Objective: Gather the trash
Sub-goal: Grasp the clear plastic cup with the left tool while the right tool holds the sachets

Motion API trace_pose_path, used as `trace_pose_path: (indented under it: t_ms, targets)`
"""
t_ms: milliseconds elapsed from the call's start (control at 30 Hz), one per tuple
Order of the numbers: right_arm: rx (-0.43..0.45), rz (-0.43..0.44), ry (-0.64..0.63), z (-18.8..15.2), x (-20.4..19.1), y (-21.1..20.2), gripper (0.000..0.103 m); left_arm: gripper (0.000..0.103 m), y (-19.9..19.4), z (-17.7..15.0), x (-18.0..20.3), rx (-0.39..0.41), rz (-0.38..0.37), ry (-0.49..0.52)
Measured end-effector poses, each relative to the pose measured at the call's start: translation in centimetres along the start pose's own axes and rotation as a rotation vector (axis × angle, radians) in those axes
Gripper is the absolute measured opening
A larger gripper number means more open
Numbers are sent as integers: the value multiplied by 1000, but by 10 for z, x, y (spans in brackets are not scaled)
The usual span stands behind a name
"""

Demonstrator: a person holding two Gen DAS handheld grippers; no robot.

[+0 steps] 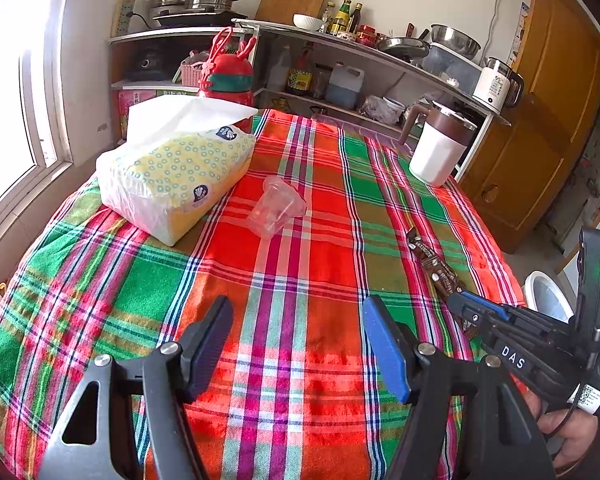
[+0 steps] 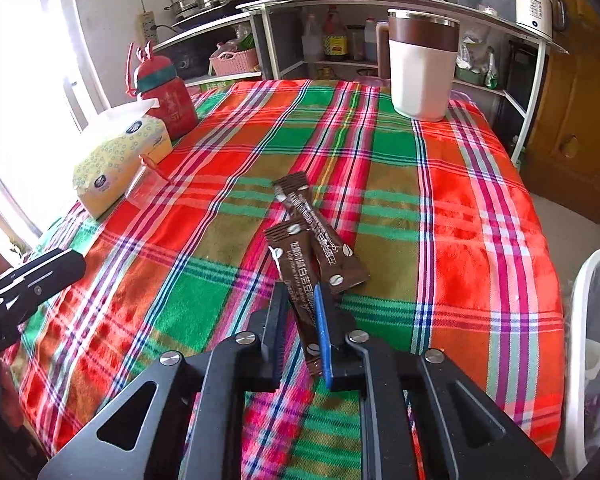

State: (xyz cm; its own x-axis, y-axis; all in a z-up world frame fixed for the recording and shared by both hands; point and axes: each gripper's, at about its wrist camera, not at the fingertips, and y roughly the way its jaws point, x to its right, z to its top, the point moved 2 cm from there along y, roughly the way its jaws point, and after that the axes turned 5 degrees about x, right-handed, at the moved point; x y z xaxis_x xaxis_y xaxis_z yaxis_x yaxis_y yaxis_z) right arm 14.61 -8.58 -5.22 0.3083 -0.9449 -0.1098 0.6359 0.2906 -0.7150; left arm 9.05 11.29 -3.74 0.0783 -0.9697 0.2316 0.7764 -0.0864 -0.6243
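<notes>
Right gripper (image 2: 300, 320) fingers clamp brown sachet (image 2: 296, 280); second sachet (image 2: 324, 236) alongside.

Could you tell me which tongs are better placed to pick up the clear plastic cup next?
Left. The left tongs stand open and empty, facing the clear plastic cup; the right tongs are shut on a brown sachet.
</notes>
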Motion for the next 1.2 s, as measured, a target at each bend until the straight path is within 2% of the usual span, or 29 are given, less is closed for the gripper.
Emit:
trace_pose_path:
  t_ms: [167,233,333,400,433,467,567,800,1067,1200]
  targets:
    - [37,34,50,10,13,-5,10,69,5,7,-3,-4,5,4]
    - [72,3,75,15,26,-10,10,69,8,10,-5,-4,12,12]
    - [44,62,87,22,35,-6,13,69,13,16,-8,-1,24,23]
    - [47,54,66,27,35,-2,27,69,17,20,-10,-2,23,18]
    - [40,49,45,28,32,1,45,69,18,22,-11,0,14,15]
    - [28,59,28,29,30,4,54,69,20,24,-12,1,16,12]
    - [8,105,-20,26,21,11,55,71,26,29,-16,3,32,17]
    - [-35,67,-162,19,2,29,61,72,38,32,-27,-23,28,-13]
    - [-61,32,-159,24,5,41,61,72,45,35,-28,-29,35,11]
    - [-69,34,-173,25,5,43,61,73,54,42,-19,-36,47,67]
